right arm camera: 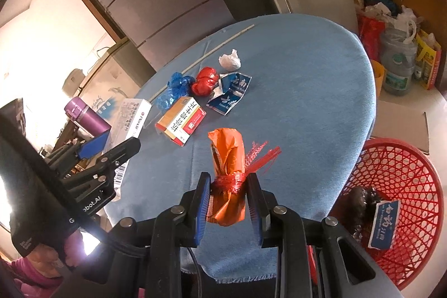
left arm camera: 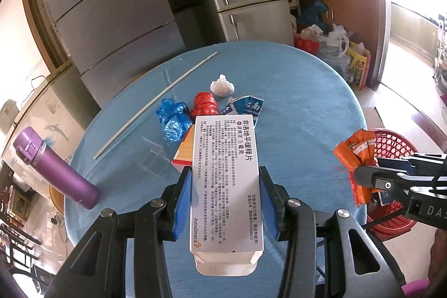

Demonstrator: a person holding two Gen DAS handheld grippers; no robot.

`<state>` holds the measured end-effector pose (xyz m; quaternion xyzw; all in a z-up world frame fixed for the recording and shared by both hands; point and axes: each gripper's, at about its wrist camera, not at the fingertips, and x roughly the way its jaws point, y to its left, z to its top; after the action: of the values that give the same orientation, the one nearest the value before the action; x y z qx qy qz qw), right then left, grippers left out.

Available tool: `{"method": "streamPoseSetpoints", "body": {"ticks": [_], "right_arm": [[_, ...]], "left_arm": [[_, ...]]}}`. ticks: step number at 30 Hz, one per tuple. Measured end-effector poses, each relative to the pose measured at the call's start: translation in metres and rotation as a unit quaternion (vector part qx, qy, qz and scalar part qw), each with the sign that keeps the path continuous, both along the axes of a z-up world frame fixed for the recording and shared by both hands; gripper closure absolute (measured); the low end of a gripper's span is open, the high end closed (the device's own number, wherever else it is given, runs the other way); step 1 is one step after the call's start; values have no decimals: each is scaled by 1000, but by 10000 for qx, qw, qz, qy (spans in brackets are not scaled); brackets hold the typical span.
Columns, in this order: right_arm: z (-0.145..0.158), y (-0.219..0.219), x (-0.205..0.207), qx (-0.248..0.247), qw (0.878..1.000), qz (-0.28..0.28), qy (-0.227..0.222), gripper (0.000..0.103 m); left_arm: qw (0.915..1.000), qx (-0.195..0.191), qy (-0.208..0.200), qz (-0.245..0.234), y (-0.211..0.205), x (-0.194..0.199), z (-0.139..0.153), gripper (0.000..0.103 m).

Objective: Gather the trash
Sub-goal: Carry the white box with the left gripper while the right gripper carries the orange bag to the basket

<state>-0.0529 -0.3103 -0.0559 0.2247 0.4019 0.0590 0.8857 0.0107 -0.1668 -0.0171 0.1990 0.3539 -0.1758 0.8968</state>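
Note:
My left gripper is shut on a white medicine box printed with black text, held above the blue tablecloth. My right gripper is shut on an orange wrapper bundle tied with red net, near the table's near edge. That bundle also shows at the right of the left wrist view. On the cloth lie a blue plastic wad, a red wad, a white paper ball, a torn blue packet and an orange-and-white box. A red basket sits below the table's right edge.
A purple flask lies at the table's left edge. A long white stick rests across the cloth. The basket holds a dark lump and a blue packet. Fridges stand behind; bags and a water jug crowd the floor at right.

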Motion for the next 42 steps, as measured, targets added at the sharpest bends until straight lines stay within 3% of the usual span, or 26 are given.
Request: {"method": "streamPoseSetpoints", "body": {"ticks": [30, 34, 42], "right_arm": [[-2, -68, -65, -34, 9955, -943, 118, 75], [-7, -70, -65, -11, 9954, -938, 203, 75], [-23, -76, -66, 54, 9923, -1129, 502, 75]], "left_arm": [[9936, 119, -212, -1107, -68, -38, 13, 56], [9924, 125, -64, -1219, -73, -40, 9, 56], [9800, -345, 883, -1748, -77, -41, -9, 56]]}}
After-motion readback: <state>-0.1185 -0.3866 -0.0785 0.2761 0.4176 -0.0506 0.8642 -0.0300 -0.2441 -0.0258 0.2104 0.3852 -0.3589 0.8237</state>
